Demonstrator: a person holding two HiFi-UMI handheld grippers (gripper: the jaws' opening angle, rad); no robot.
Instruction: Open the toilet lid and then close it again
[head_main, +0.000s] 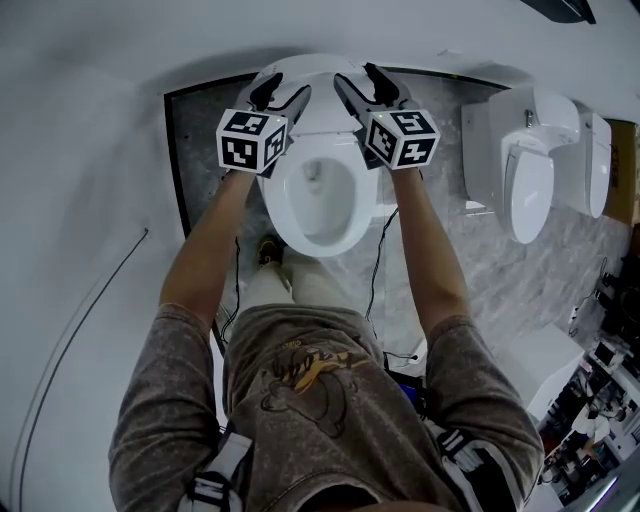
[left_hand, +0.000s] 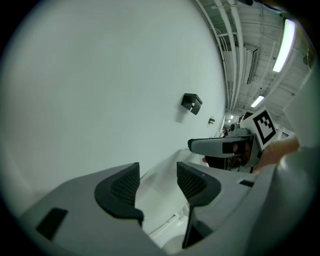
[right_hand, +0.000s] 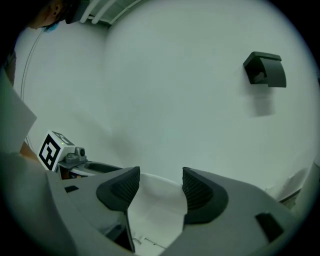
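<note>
Head view: a white toilet is seen from above, set against a white wall at the far side, with its toilet lid (head_main: 318, 95) raised upright at the far end and the toilet seat (head_main: 288, 215) lying down around the open bowl (head_main: 322, 190). The left gripper (head_main: 283, 92) is held at the left edge of the lid and the right gripper (head_main: 362, 88) at its right edge, each borne on a bare forearm reaching from the near side. The two marker cubes are seen just near of the jaws, on either side of the bowl. A second white toilet (head_main: 530, 170) is mounted well apart to the right.

In the left gripper view, the jaws of the left gripper (left_hand: 157, 182) are spread, with a strip of the white lid (left_hand: 160, 202) seen in the gap; the pads are not pressed on it. The right gripper (left_hand: 225, 146) is seen beyond, to the right, and a small black fitting (left_hand: 192, 102) is fixed to the wall.

In the right gripper view, the jaws of the right gripper (right_hand: 160, 187) are likewise spread wide, the lid (right_hand: 157, 210) showing between them without being pinched. The left gripper (right_hand: 65, 155) is seen at the left, and the black fitting (right_hand: 265, 69) at the upper right.
</note>
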